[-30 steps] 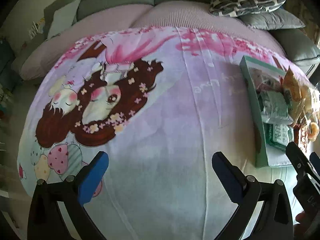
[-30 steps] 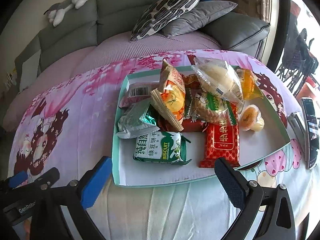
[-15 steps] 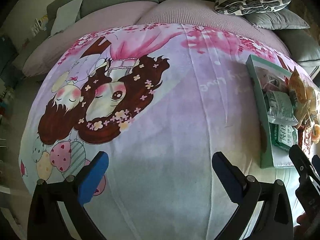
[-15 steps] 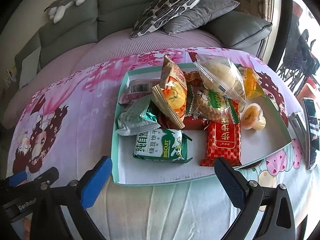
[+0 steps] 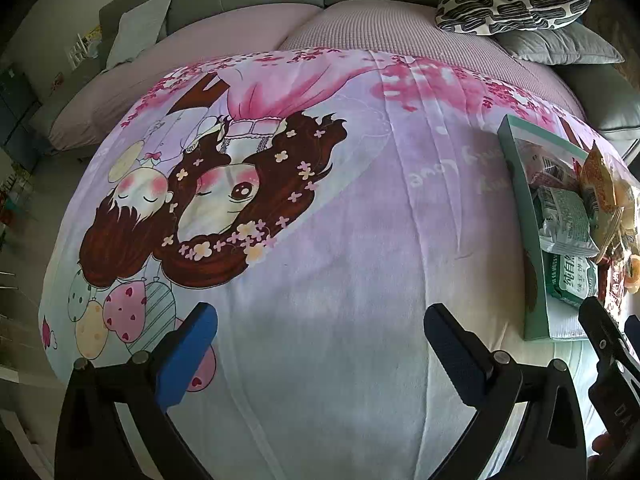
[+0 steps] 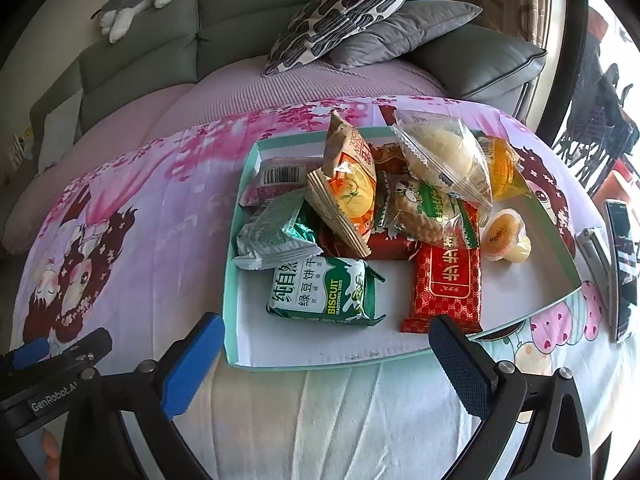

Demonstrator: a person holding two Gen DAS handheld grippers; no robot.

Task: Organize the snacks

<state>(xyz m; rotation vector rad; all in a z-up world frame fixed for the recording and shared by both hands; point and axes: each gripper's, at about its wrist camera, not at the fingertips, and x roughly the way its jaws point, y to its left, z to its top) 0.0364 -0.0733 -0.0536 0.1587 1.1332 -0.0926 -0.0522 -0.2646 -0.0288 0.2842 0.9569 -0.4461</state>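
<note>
Cartoon-print blanket (image 5: 320, 280) covering the surface, grey sofa (image 6: 160, 40) behind, teal snack tray (image 6: 240, 240), both grippers' jaws apart, empty

Grey sofa (image 6: 168, 36) behind – patterned cushion (image 6: 340, 12) on it – daylight at right window (image 6: 608, 60).

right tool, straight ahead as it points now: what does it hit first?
Probably the near wall of the teal tray, which lies just ahead of the open right tool. If it clears the wall, the green biscuit pack comes next. The tool's height above the tray is unclear.
</note>
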